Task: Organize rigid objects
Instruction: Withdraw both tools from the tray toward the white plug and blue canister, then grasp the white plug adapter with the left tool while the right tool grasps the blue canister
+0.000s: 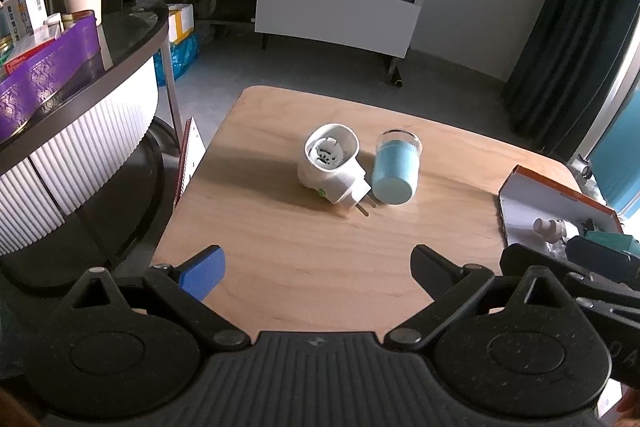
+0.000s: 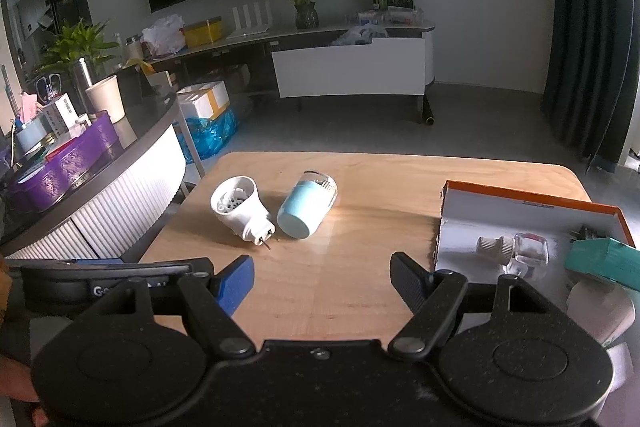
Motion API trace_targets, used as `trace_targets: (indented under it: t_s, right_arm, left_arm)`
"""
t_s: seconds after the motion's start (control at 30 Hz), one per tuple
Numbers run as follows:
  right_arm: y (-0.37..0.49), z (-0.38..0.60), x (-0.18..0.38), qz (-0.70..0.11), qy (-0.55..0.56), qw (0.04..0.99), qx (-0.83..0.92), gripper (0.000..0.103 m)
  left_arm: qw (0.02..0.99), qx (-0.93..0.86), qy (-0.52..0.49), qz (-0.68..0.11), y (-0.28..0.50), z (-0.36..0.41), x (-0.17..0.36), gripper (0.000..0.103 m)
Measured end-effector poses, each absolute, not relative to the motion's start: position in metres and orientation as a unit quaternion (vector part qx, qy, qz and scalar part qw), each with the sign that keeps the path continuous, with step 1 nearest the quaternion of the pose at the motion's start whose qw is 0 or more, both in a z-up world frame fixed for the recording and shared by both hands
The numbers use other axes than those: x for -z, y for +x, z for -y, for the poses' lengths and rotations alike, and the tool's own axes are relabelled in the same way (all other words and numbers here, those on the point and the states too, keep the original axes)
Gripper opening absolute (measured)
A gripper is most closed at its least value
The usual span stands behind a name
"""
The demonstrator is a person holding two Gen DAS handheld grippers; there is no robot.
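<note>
A white plug-in device (image 1: 332, 165) with two metal prongs lies on the wooden table (image 1: 304, 259), also in the right wrist view (image 2: 240, 213). A light blue cylinder with a clear cap (image 1: 395, 173) lies on its side just right of it, touching or nearly so (image 2: 306, 205). My left gripper (image 1: 318, 275) is open and empty, low over the table's near part. My right gripper (image 2: 322, 281) is open and empty, beside the left one, which shows at the left edge (image 2: 104, 281).
An orange-rimmed open box (image 2: 528, 205) at the table's right holds a small clear bottle (image 2: 516, 249), a teal carton (image 2: 604, 261) and a white object. A curved counter (image 1: 80, 131) with a purple box stands left. A notebook (image 1: 188, 155) leans at the table's left edge.
</note>
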State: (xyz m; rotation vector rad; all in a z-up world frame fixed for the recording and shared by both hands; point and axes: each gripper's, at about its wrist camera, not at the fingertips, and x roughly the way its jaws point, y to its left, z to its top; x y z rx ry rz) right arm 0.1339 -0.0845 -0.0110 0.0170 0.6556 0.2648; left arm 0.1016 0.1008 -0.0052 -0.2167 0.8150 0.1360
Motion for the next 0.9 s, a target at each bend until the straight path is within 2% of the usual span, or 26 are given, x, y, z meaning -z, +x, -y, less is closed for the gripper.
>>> trace_targets:
  t_s: [0.9]
  right_arm:
    - [0.151, 0.092, 0.021, -0.296, 0.013, 0.946, -0.128, 0.088]
  left_arm:
    - [0.901, -0.141, -0.148, -0.383, 0.212, -0.116, 0.059, 0.103]
